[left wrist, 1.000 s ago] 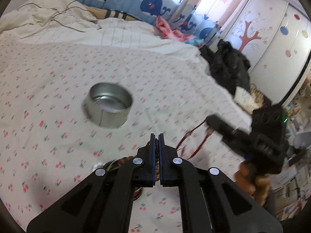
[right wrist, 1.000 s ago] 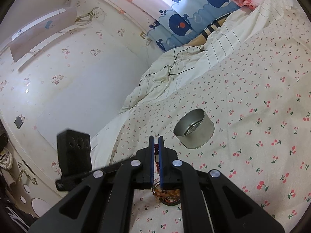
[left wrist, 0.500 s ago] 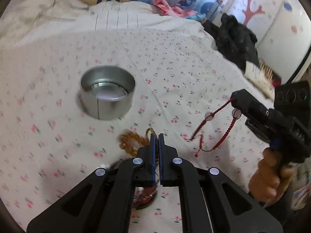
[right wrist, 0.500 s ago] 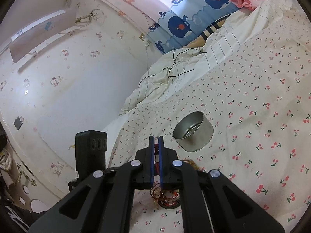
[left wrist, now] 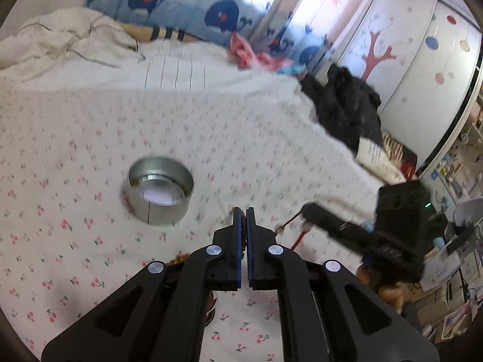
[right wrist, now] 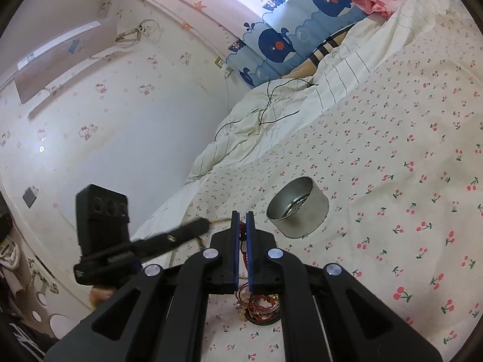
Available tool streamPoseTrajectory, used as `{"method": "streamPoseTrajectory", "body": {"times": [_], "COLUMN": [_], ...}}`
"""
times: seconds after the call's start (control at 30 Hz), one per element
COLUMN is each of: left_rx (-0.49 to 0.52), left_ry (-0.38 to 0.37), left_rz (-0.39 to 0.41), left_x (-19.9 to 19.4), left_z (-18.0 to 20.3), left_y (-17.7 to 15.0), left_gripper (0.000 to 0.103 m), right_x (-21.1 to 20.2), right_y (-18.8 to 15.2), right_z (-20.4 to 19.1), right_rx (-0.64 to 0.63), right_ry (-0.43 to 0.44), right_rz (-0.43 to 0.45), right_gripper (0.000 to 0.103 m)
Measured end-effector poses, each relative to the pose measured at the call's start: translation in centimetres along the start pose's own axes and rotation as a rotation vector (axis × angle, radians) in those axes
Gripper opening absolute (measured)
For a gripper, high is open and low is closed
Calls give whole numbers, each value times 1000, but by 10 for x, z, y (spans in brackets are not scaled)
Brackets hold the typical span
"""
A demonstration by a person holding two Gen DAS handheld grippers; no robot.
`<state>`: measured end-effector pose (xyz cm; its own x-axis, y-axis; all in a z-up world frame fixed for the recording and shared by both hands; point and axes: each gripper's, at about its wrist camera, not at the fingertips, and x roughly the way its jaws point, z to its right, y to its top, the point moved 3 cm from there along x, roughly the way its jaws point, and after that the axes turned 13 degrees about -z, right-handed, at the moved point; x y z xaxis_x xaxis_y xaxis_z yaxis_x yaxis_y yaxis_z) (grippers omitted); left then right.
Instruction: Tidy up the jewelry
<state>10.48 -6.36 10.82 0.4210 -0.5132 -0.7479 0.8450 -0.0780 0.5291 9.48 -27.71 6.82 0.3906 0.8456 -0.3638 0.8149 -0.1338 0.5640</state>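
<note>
A round silver tin (left wrist: 160, 191) stands open on the cherry-print bedsheet; it also shows in the right wrist view (right wrist: 297, 208). My left gripper (left wrist: 244, 211) is shut on a brown beaded bracelet (left wrist: 245, 241), lifted above the sheet to the tin's right. My right gripper (right wrist: 240, 214) is shut on a red cord bracelet (right wrist: 242, 238) that hangs from its tips (left wrist: 297, 230). A small heap of red and beaded jewelry (right wrist: 259, 304) lies on the sheet under the right gripper.
A rumpled white quilt (left wrist: 181, 69) with a black cable (right wrist: 271, 111) lies beyond the tin. Whale-print curtain (right wrist: 289, 39) and wall stand behind. Black clothes (left wrist: 344, 105) sit at the bed's far right edge.
My left gripper has lifted and tilted up with the brown bracelet; the tin now sits farther away. The right gripper with the red cord has moved in closer to the left one.
</note>
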Motion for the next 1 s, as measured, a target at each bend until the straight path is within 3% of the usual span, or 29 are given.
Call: {"method": "streamPoseTrajectory", "body": {"times": [0.23, 0.5, 0.6, 0.7, 0.8, 0.83, 0.87, 0.9, 0.93, 0.97, 1.0], "left_rx": [-50, -88, -107, -102, -84, -79, -70, -64, -60, -61, -61], "left_ry": [28, 65, 87, 124, 167, 176, 199, 216, 242, 257, 270], "left_rz": [30, 36, -7, -100, -141, -138, -125, -111, -83, -66, -57], "left_x": [3, 40, 65, 96, 105, 103, 97, 92, 81, 74, 67], "left_z": [-33, -77, -95, -107, -112, -112, -112, -113, -113, -114, -114], "left_y": [34, 76, 80, 79, 74, 74, 73, 72, 70, 69, 68], "left_gripper": [2, 2, 2, 3, 4, 8, 19, 37, 45, 53, 53], "right_x": [15, 55, 75, 101, 122, 129, 138, 145, 151, 157, 166], "right_y": [11, 57, 73, 86, 91, 91, 91, 91, 90, 89, 87], "right_z": [-7, -9, -2, 8, 17, 20, 23, 26, 28, 31, 34], "right_rx": [-12, -53, -47, -39, -37, -40, -42, -46, -49, -51, -56], "right_ry": [15, -19, -29, -65, -110, -125, -143, -167, -188, -204, -236], "right_rz": [-24, -57, -68, -90, -116, -126, -141, -153, -165, -176, -199], "right_gripper": [5, 5, 5, 5, 5, 5, 5, 5, 5, 5, 5]}}
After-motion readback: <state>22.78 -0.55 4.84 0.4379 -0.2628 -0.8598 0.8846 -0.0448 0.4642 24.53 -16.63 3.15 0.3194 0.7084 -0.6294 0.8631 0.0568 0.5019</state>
